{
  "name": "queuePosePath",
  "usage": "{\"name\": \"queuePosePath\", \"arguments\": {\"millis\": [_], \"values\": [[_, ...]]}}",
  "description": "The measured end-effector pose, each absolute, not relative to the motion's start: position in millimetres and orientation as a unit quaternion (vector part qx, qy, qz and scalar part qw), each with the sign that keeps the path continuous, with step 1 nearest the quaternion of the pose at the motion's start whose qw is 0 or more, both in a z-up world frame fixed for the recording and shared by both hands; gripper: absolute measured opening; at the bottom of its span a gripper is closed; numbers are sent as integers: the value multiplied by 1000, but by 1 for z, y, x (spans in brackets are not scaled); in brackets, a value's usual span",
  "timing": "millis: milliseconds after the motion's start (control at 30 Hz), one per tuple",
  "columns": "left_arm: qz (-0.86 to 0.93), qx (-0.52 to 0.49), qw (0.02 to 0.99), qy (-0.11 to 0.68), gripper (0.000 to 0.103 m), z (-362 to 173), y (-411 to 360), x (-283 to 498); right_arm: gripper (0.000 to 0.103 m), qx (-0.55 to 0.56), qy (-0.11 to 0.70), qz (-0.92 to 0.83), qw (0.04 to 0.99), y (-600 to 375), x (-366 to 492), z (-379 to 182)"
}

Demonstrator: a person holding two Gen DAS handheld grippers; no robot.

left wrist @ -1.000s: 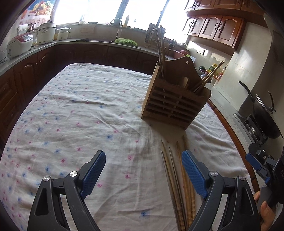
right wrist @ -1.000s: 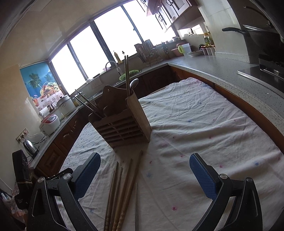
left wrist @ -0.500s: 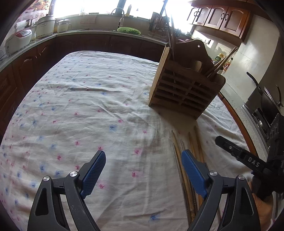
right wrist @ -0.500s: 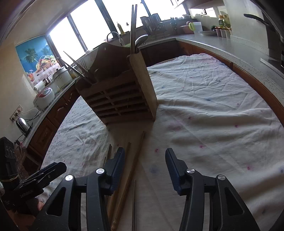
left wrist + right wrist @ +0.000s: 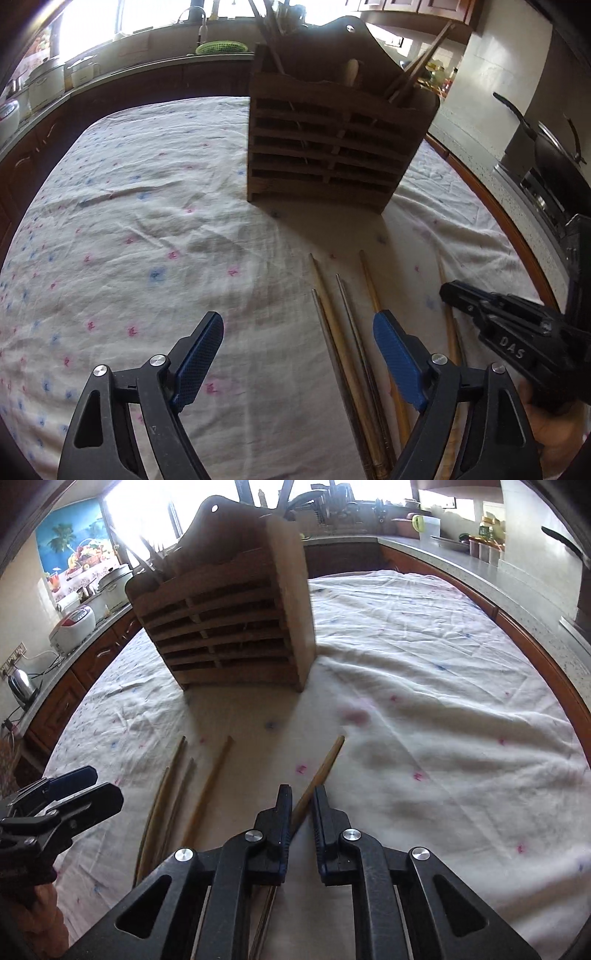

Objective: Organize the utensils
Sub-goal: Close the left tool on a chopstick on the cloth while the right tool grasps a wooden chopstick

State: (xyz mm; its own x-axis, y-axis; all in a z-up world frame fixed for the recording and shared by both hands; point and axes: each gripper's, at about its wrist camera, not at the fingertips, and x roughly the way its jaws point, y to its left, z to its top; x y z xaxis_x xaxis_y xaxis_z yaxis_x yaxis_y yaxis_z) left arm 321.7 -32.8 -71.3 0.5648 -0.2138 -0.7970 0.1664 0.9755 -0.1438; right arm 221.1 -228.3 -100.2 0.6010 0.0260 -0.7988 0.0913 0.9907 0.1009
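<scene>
A slatted wooden utensil holder (image 5: 325, 147) (image 5: 229, 627) stands upright on the floral tablecloth with chopsticks and a spoon in it. In front of it several loose chopsticks (image 5: 347, 314) (image 5: 210, 779), metal and wooden, lie on the cloth. My right gripper (image 5: 302, 805) is closing, and its pads pinch one wooden chopstick (image 5: 327, 762) whose far end points toward the holder. My left gripper (image 5: 297, 325) hangs above the left part of the row, its jaws wide and narrowing. Three chopsticks lie on the cloth below the gap, and the pads touch none of them.
The table's wooden rim (image 5: 498, 206) curves along the right. A wok (image 5: 550, 147) sits on the stove past it. Rice cookers (image 5: 74, 627) and a kettle (image 5: 20, 683) stand on the counter at the left. A hand (image 5: 554, 432) holds the right gripper's black body.
My right gripper came down and went from wide open to nearly shut around one wooden chopstick. My left gripper moved lower and closer to the holder, over the chopsticks, its jaws slightly narrower.
</scene>
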Motion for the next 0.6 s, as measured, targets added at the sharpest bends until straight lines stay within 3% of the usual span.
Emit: {"name": "queuePosePath", "arguments": {"millis": [67, 300, 600], "values": [[-102, 2, 876, 472, 67, -83, -45, 328, 9, 72, 446, -34, 892, -243, 211, -98], [-94, 44, 884, 456, 67, -85, -31, 313, 11, 107, 438, -48, 891, -268, 194, -93], [-97, -32, 876, 471, 65, -75, 9, 315, 16, 115, 436, -36, 892, -264, 195, -93]]}}
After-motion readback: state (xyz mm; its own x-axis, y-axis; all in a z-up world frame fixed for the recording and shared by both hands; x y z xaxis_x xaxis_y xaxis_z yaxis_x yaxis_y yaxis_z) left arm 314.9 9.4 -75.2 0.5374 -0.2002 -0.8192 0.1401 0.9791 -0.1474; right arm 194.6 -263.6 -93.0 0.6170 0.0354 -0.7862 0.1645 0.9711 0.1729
